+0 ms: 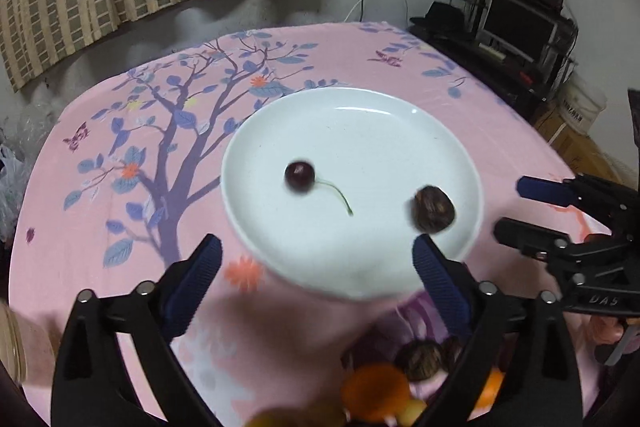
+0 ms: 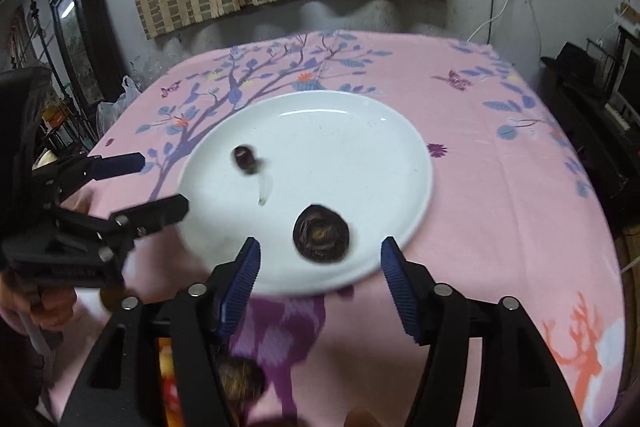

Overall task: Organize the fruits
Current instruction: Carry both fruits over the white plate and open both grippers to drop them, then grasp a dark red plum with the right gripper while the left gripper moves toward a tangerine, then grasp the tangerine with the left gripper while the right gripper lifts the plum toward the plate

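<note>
- Left gripper (image 1: 316,259), black frame with blue ribbed pads: jaws spread wide, nothing between the pads. It hangs over the near rim of the plate, pointing down at it.
- Right gripper (image 2: 320,259), same build: jaws parted to a middling gap, nothing held. The brown fruit sits on the plate just ahead of the gap, clear of both pads.
- Round white ceramic plate (image 1: 360,115) lies on the pink tablecloth printed with a blue-leaved tree (image 1: 120,187). It carries 2 pieces so far.
- Piece 1: small dark red cherry with a thin green stem (image 1: 300,175), near the plate's middle, slightly blurred in both views.
- Piece 2: wrinkled brown round fruit (image 2: 322,233), by the near edge of the plate, well apart from the cherry.
- Still off the plate: a cluster of loose fruit (image 1: 384,383) on the cloth below the grippers, at least 1 orange piece, 1 more brown wrinkled one and something yellowish. Blurred and partly hidden by the gripper frames, so no firm count.
- Judgement: early in the task. 2 placed, several left to fetch. Both tools look free for the next pick.
</note>
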Motion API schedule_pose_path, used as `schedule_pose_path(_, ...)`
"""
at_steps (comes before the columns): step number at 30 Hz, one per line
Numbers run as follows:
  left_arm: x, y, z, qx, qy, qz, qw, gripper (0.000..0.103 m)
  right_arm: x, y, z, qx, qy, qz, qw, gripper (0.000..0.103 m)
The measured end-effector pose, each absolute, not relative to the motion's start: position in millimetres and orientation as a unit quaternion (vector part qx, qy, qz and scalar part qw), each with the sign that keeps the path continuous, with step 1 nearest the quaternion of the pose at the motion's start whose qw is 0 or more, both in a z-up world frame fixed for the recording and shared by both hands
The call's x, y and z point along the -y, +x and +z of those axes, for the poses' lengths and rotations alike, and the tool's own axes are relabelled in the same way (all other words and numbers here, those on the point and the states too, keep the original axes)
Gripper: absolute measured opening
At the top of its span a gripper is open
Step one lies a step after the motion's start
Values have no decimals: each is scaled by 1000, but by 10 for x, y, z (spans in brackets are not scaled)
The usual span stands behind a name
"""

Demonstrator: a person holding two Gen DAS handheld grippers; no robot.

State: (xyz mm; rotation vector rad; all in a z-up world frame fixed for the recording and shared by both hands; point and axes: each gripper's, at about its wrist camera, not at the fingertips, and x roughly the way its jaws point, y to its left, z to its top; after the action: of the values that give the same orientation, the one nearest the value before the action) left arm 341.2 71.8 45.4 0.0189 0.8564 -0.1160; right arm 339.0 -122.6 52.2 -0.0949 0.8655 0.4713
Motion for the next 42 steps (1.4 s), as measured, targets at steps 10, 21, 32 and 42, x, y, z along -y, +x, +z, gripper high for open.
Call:
schedule_pose_path(10,-860,1837,379,-379,-3,-60,923,98,1786,1752,369,-399,-26,223,889,77)
schedule_pose_path(21,-981,916,-19,-408,-48,-33,911,98,1674,1406,-12,-421,-67,199,882,72)
schedule_pose_path(32,-902,1064,-5,-397,-17,-42,917,97,1868,1468,-114,-437,0,213,874,38)
schedule_pose_path(42,-649,1612,-140,-424,34,-74,902,60,1911,1506,-125,-440,13,218,871,39)
